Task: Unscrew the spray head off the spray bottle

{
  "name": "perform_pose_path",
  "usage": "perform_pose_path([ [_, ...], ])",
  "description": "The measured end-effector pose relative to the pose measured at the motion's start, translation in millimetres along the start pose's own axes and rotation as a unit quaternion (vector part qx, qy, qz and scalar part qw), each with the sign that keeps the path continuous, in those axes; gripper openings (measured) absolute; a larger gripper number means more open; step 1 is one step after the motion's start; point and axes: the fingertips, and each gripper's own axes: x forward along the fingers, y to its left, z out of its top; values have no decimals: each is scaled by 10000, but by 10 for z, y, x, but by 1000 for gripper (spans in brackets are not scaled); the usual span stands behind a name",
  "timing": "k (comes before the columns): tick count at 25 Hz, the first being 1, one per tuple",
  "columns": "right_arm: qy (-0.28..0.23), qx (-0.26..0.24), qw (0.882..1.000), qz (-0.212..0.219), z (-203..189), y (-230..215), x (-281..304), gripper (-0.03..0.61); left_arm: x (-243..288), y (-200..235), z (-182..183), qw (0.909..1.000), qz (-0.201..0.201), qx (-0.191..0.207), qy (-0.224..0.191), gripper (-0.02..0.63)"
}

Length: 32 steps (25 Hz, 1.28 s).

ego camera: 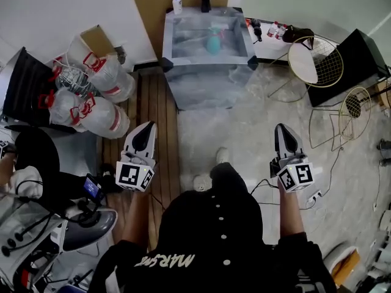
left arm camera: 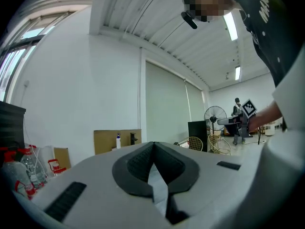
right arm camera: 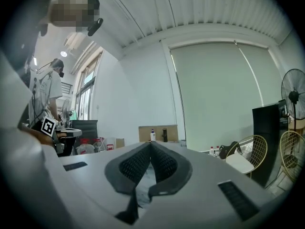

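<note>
Spray bottle: upright at the far edge of the table, top centre of frame, well ahead of both claws. Left claw and right claw closed, empty; left claw nearer.

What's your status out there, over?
Left tool shut, empty; right tool shut, empty. Teal bottle on the table ahead, untouched. Bags sit left of the path.
</note>
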Motion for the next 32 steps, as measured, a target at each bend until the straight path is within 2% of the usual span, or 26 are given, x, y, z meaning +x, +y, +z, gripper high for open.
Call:
perform_pose_path([
  [10, -4, 53, 9999, 155, -99, -666, 1072, 14, 1038, 256, -79, 9999, -132, 65, 56, 25],
  [16, 68, 92, 9993, 342, 59, -1265, 1928, 14, 1953, 562, 25, 9996, 119, 107, 228, 26],
  [21, 91, 142, 9988, 449, 66, -1743, 2401, 14, 2548, 659, -35, 9992, 184, 74, 352, 26],
  [26, 214, 256, 9979, 560, 11, -2089, 2752, 14, 2966, 640, -54, 9983, 178, 80, 540, 28],
  [32, 388, 330, 9965, 663, -86, -2286, 3061, 14, 3276, 675, -134, 9974, 165, -1, 698, 44],
])
